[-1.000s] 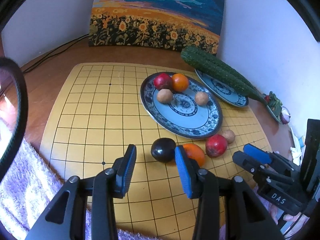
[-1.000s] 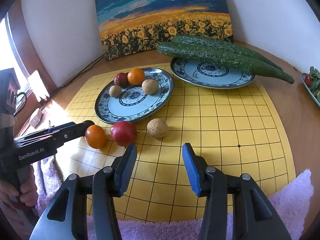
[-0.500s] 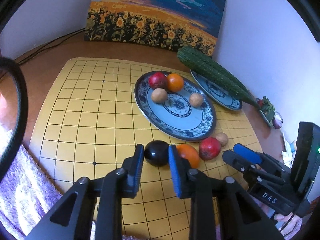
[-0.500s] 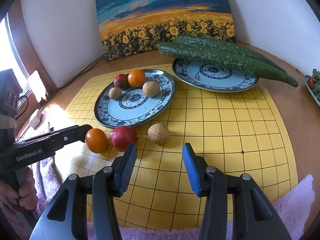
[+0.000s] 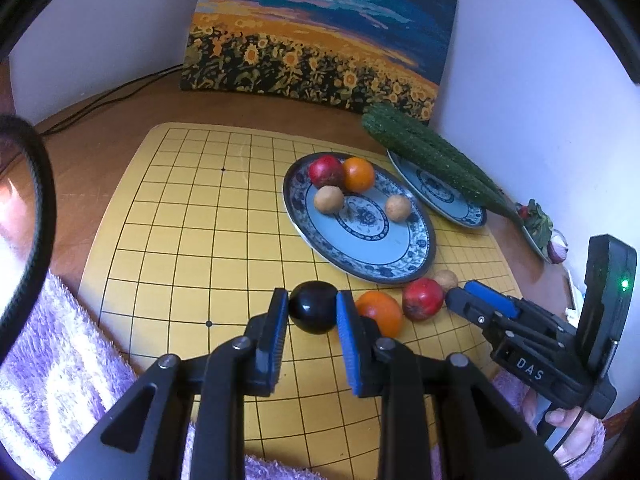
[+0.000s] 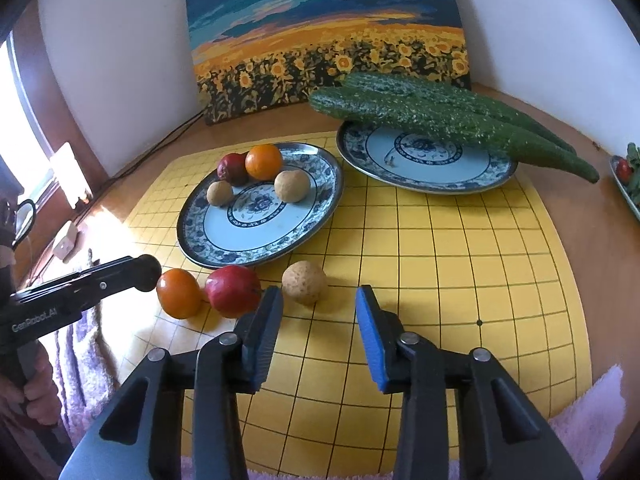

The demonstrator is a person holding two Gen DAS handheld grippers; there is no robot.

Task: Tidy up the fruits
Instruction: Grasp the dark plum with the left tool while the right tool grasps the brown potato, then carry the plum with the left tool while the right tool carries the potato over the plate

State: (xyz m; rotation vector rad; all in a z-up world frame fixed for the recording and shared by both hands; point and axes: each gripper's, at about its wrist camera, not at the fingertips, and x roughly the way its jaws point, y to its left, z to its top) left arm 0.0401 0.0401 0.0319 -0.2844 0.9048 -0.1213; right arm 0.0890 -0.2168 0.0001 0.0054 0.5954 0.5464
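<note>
My left gripper (image 5: 313, 310) is shut on a dark plum (image 5: 313, 307) just above the yellow grid board (image 5: 192, 240). Beside it lie an orange (image 5: 380, 313), a red fruit (image 5: 423, 299) and a small brown fruit (image 5: 446, 279). The near blue-patterned plate (image 5: 384, 248) holds a red fruit, an orange and two brown fruits. My right gripper (image 6: 319, 322) is open and empty, just short of the loose brown fruit (image 6: 304, 282), with the red fruit (image 6: 233, 291) and orange (image 6: 179, 293) to its left. The plum is hidden in the right wrist view.
A second plate (image 6: 424, 160) at the back carries two long cucumbers (image 6: 440, 118). A sunflower painting (image 6: 328, 36) leans on the wall. Purple towels (image 5: 60, 360) lie along the board's near edge. A dish of greens (image 5: 538, 224) sits at the far right.
My left gripper moved forward and closed on the dark plum. My right gripper moved nearer to the loose brown fruit and stayed open.
</note>
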